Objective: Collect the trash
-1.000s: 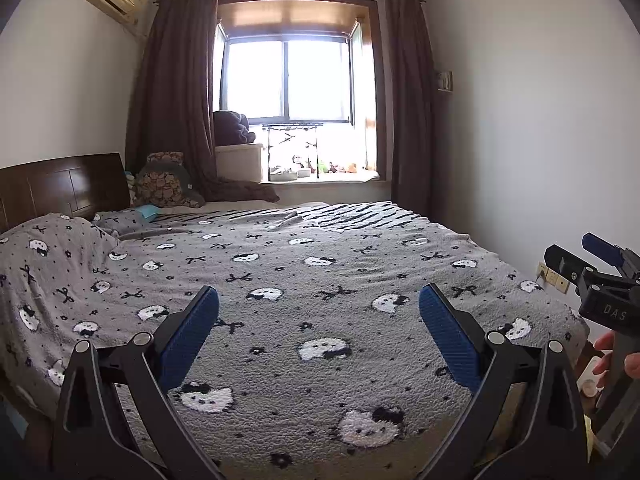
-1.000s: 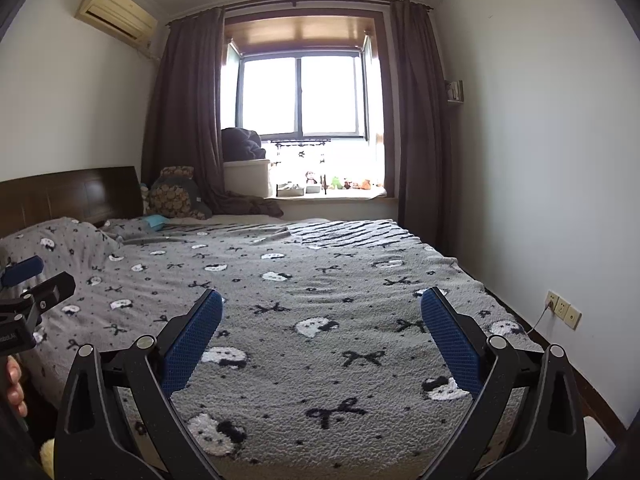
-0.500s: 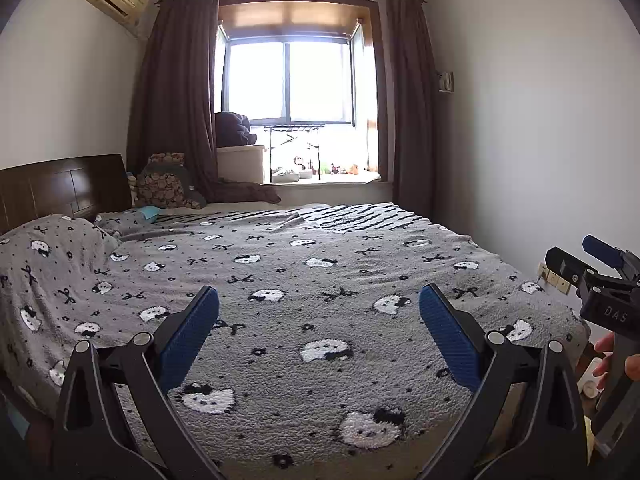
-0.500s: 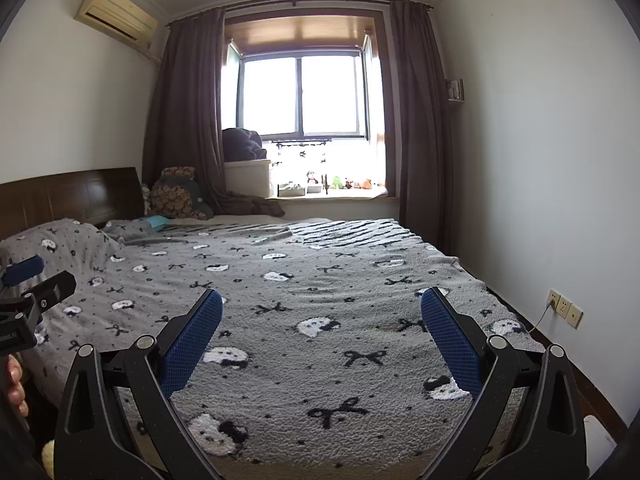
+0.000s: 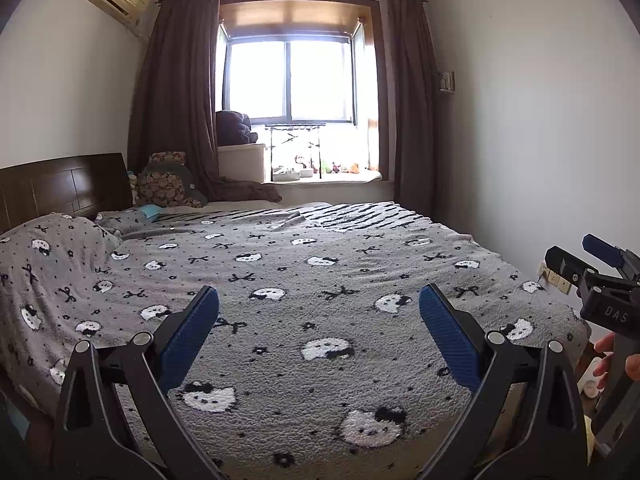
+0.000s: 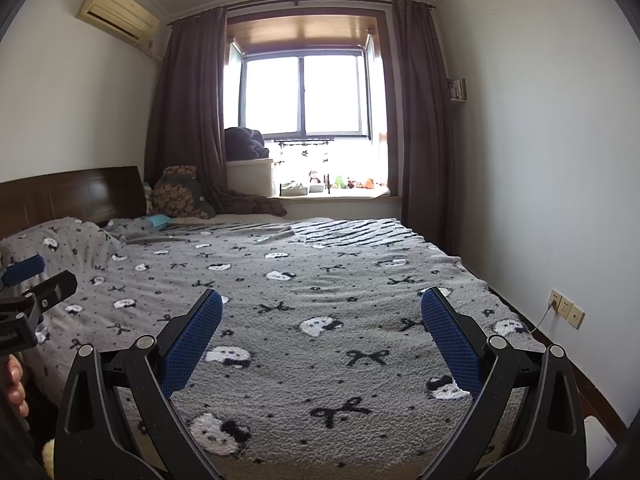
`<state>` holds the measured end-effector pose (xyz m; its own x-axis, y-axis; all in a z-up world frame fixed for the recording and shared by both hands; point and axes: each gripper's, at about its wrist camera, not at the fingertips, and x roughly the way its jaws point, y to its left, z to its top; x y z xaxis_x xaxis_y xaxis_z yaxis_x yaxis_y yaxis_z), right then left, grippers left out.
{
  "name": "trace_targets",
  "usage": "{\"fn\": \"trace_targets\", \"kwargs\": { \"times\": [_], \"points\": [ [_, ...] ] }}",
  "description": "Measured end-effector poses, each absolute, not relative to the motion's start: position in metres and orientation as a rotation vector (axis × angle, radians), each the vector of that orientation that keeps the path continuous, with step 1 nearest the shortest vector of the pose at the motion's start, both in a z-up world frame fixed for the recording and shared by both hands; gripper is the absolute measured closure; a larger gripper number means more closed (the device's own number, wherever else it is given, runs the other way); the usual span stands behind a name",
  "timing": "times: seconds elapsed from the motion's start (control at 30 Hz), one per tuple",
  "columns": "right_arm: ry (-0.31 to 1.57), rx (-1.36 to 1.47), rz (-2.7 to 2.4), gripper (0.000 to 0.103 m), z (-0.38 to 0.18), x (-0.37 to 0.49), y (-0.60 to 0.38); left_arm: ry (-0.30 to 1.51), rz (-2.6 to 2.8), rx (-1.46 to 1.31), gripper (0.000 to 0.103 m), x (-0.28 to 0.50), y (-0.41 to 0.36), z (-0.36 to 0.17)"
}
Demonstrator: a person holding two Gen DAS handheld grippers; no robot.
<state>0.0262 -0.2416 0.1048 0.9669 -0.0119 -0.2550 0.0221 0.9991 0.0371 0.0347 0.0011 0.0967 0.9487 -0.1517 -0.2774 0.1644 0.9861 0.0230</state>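
Both the left gripper (image 5: 319, 322) and right gripper (image 6: 321, 326) gape wide, empty, over the bed (image 5: 304, 280); no trash visible, so grabbing blanket instead is likely.

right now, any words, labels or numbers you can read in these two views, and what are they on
"DAS" – pale letters on the black body of the right gripper, seen from the left wrist view.
Print on the left gripper body in the right wrist view: cut off and too blurred to read.
Sticker on the air conditioner: too small to read.

The left gripper (image 5: 319, 322), jaws spread wide, hangs above the grey blanket (image 5: 304, 280).
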Motion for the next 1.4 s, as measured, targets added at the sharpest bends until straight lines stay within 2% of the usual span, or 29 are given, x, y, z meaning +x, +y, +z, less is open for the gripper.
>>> {"fn": "trace_targets", "kwargs": {
  "times": [1.4],
  "points": [
    [0.277, 0.044, -0.026, 0.003, 0.1010, 0.0297, -0.2381, 0.280, -0.101, 0.048, 0.008, 0.0392, 0.0081, 0.0963]
  ]
}}
